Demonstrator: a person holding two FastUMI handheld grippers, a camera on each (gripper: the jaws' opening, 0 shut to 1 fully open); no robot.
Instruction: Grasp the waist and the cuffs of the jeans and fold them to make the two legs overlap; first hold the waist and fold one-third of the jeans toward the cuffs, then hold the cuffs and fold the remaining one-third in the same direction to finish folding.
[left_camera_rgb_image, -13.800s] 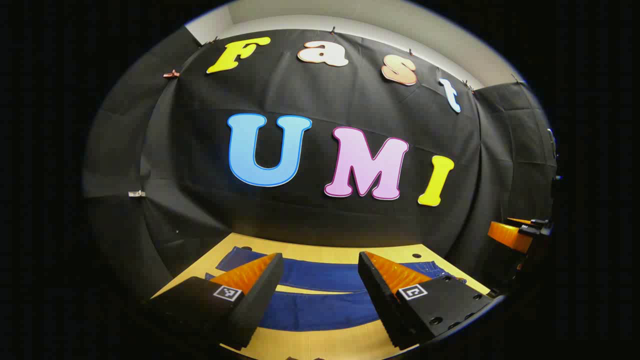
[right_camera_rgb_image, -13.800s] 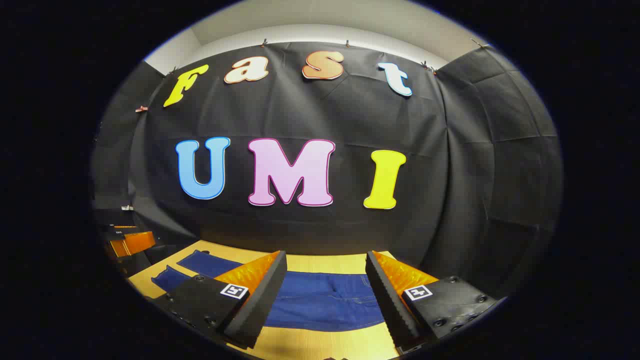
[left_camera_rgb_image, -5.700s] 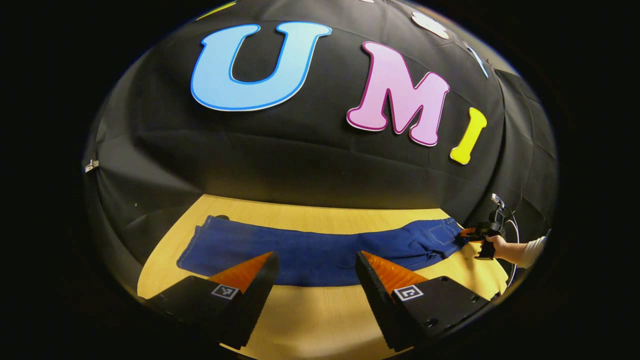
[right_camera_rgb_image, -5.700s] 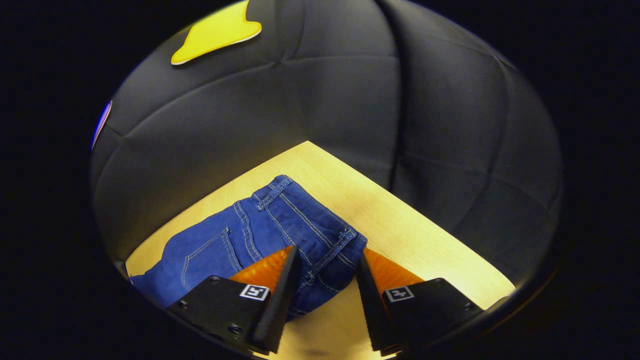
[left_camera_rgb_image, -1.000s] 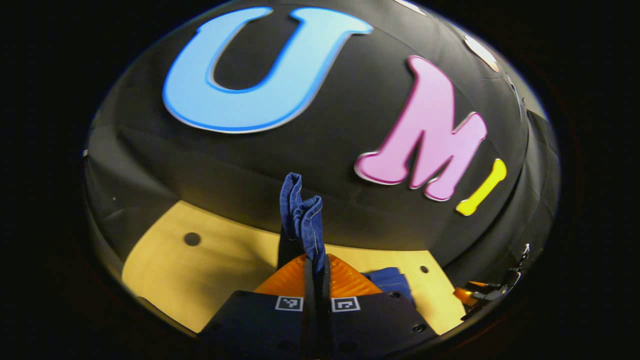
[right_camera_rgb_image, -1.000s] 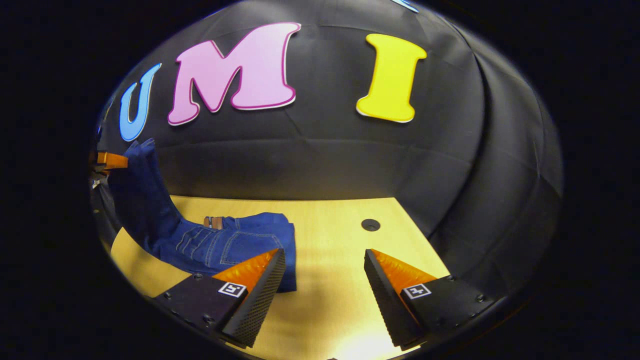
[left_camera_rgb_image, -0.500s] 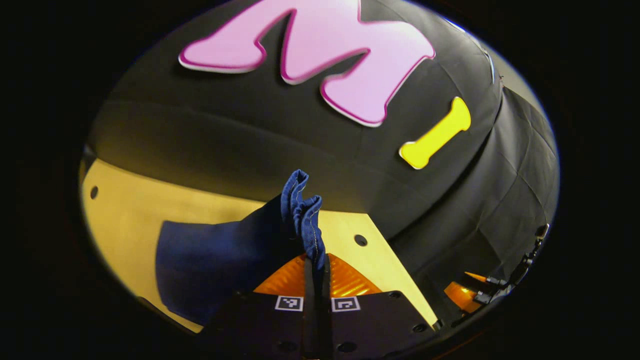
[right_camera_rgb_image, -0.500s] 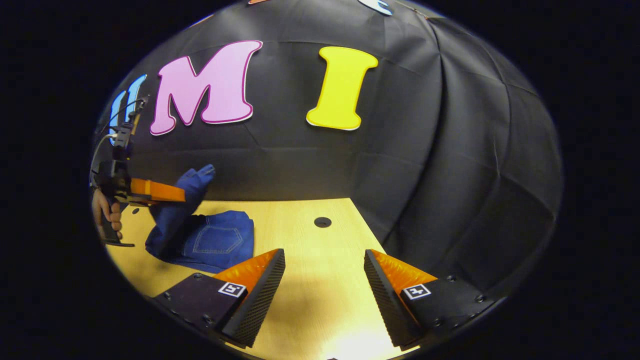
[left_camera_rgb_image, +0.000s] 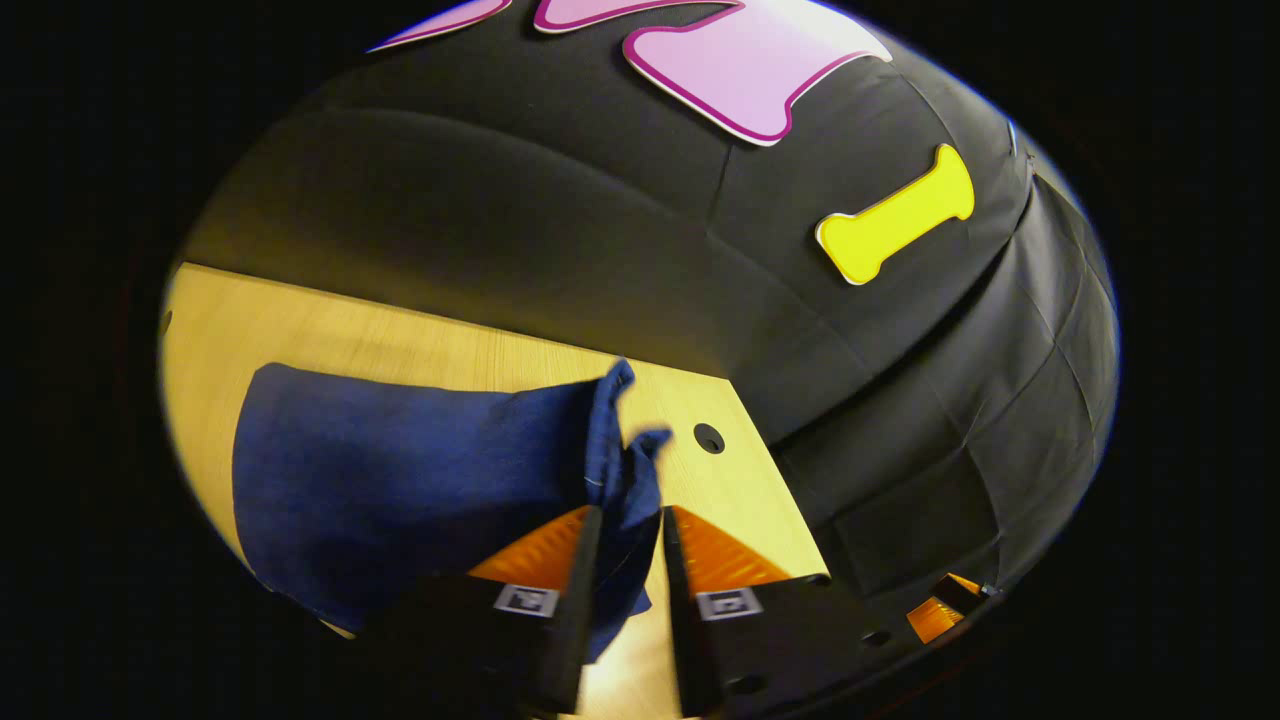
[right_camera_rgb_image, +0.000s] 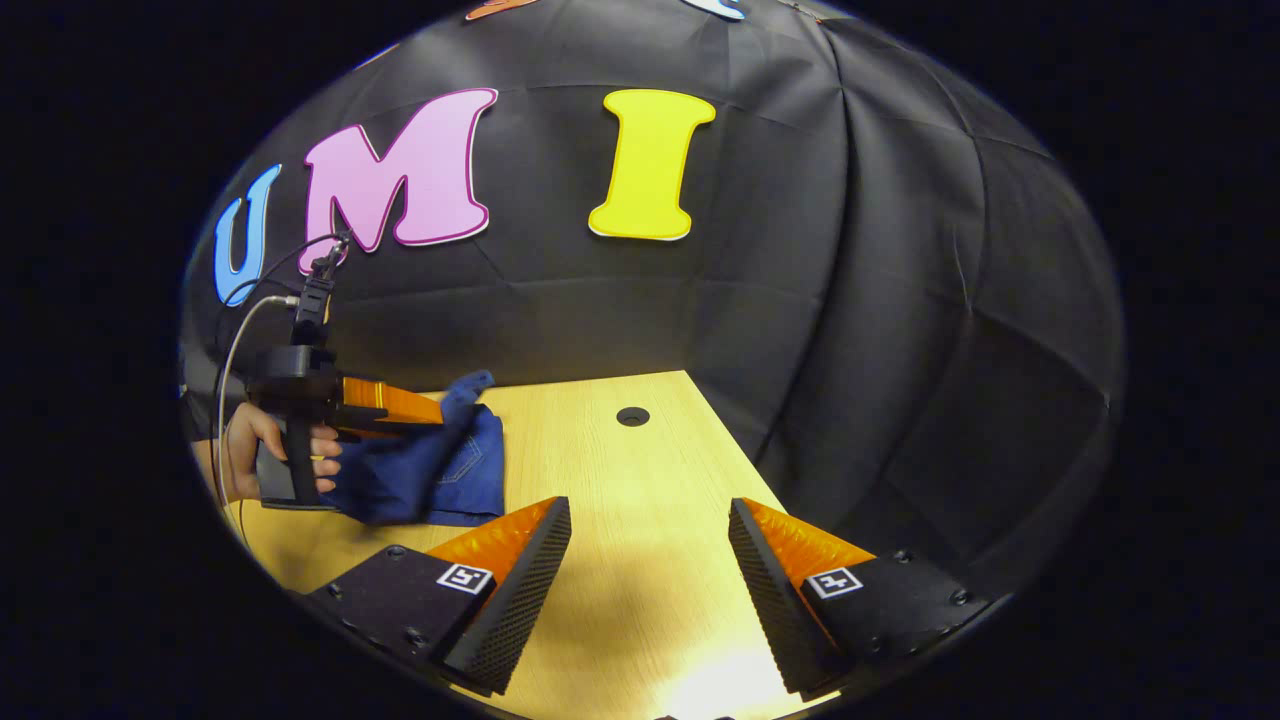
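Left gripper view: my left gripper sits at the bottom centre of the frame with its jaws parted a little, and the cuffs of the jeans lie in the gap between them. I cannot tell whether both fingers press on the cloth; there seems to be slack, so I judge the hold is loose or letting go. From the jaws the jeans run off to the left of the frame as a broad blue slab lying on the wooden table, their long axis going left to right, with the cuff end standing up just above my fingertips. A small round hole in the table lies just right of the cuffs.

Right gripper view: my right gripper is at the bottom of the frame, jaws spread wide with nothing between them, over bare table. The folded jeans lie at the left of the frame, well apart from these jaws, with the left gripper and the hand that holds it right upon them. So my left gripper is much the nearer, and I judge the last fold is its job: lay the cuffs flat over the stack and let go.

Small square black-and-white markers sit on the finger bases. I can make out no brand or label on the jeans.
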